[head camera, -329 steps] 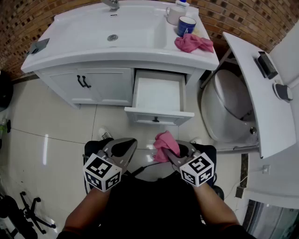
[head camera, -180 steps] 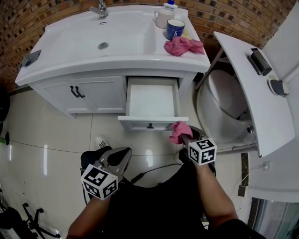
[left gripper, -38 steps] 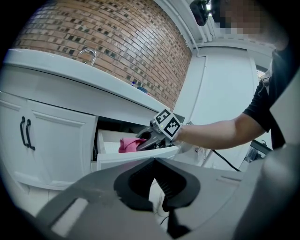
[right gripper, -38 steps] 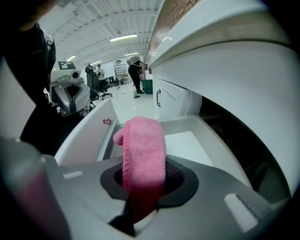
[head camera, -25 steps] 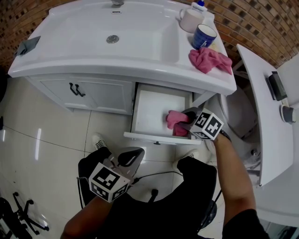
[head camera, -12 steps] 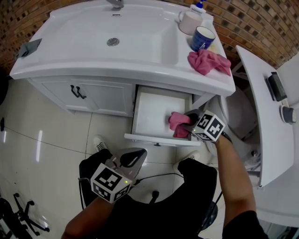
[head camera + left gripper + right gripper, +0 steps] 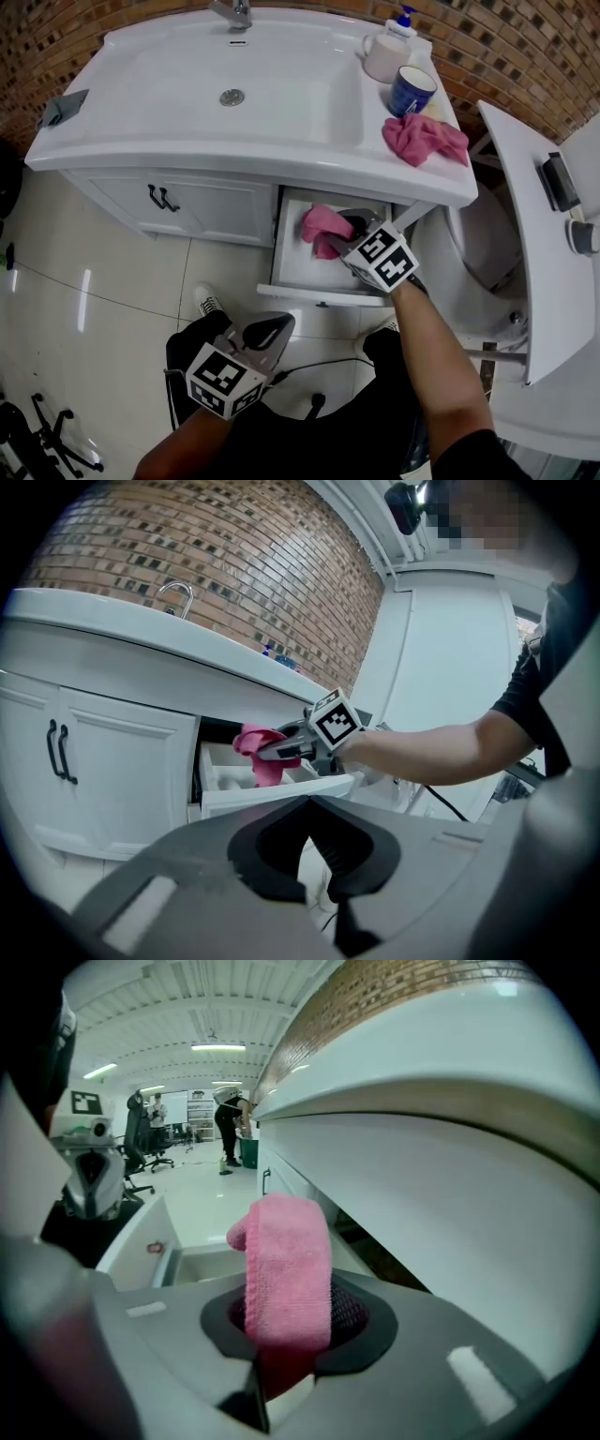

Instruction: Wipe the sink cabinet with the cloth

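Head view: clenching pink cloth (image 7: 319, 222) in right gripper (image 7: 336, 236) jaws inside open drawer (image 7: 292, 264); left gripper (image 7: 277, 328) jaws pressed together, empty.

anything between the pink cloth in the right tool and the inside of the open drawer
Nothing visible. The right tool is shut on the pink cloth, which hangs inside the open drawer, just under the countertop overhang, with no other item between them.
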Demonstrator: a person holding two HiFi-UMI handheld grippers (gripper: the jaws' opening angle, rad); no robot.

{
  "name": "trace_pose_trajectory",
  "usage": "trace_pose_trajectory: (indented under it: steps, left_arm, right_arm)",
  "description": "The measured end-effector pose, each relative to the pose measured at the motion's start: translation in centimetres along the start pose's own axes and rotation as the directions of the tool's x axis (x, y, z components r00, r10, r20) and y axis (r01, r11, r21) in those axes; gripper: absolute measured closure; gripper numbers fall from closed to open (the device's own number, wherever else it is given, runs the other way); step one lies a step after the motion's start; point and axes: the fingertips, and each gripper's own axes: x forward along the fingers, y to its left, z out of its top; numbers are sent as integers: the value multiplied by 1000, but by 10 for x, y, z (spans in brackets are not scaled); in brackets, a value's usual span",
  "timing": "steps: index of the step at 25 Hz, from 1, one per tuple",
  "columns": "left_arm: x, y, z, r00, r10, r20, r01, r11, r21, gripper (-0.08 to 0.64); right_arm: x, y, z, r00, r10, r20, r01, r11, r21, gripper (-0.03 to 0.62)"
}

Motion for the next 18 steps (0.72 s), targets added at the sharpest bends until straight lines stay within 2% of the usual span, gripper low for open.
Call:
trace_pose_trajectory:
  steps: [5,10,18]
  left_arm:
    - [-3,6,-3,1000,11,5,-11,1000,-18,555]
    - [-5,11,-8,1000,16,-5,-16,999,-29,555]
    - [-3,11,-8,1000,14,-3,-14,999,-34,555]
  right_arm:
    - [38,-8,17,995,-90,41,86,993,80,497]
    - [57,-4,23,997,-67,30,63,992,113,497]
    - [43,-28,-8,992,-110,-56,117,984,137,497]
